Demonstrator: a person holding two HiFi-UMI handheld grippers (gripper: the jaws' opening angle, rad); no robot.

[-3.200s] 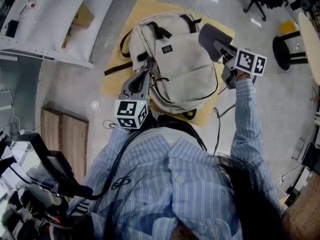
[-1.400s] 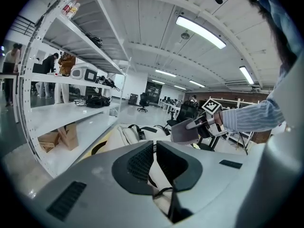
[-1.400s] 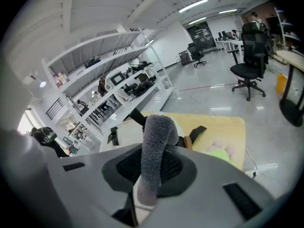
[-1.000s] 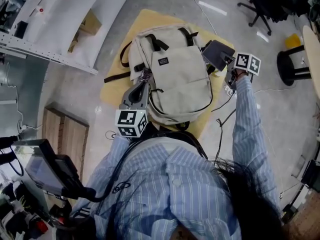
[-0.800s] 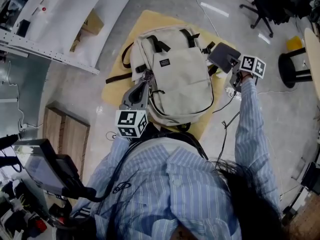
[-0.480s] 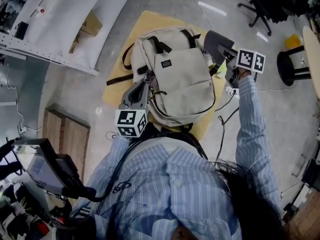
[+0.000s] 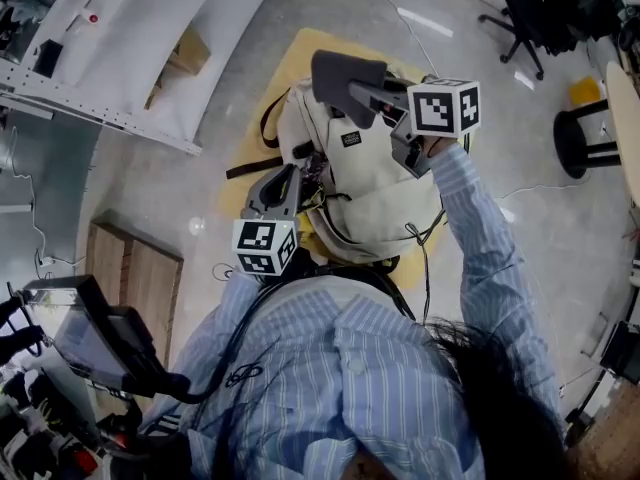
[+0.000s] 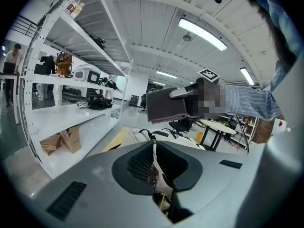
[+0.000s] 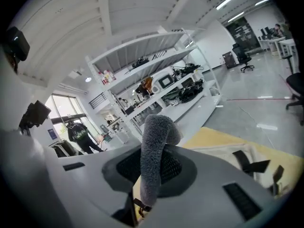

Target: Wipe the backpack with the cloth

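Observation:
The beige backpack (image 7: 375,193) lies bunched and tilted on a yellow mat (image 7: 262,103) on the floor. My left gripper (image 7: 300,165) is at its near left side, shut on a thin pale strap (image 8: 153,141) of the backpack. My right gripper (image 7: 367,91) hovers above the backpack's top, shut on a folded grey fuzzy cloth (image 7: 342,72). In the right gripper view the cloth (image 9: 153,146) stands up between the jaws, with the backpack (image 9: 237,158) and mat (image 9: 221,139) below. The left gripper view shows the cloth (image 8: 165,106) held in the air ahead.
White metal shelving (image 7: 110,38) with a cardboard box (image 7: 188,53) runs along the left. A wooden panel (image 7: 130,278) lies on the floor at near left. A black stool (image 7: 585,133) and an office chair (image 7: 530,13) stand at right. A cable (image 7: 425,258) trails beside the mat.
My right gripper has swung with the cloth from the backpack's right side up and left over its top. The backpack has bunched and tilted up; the left gripper has hardly moved.

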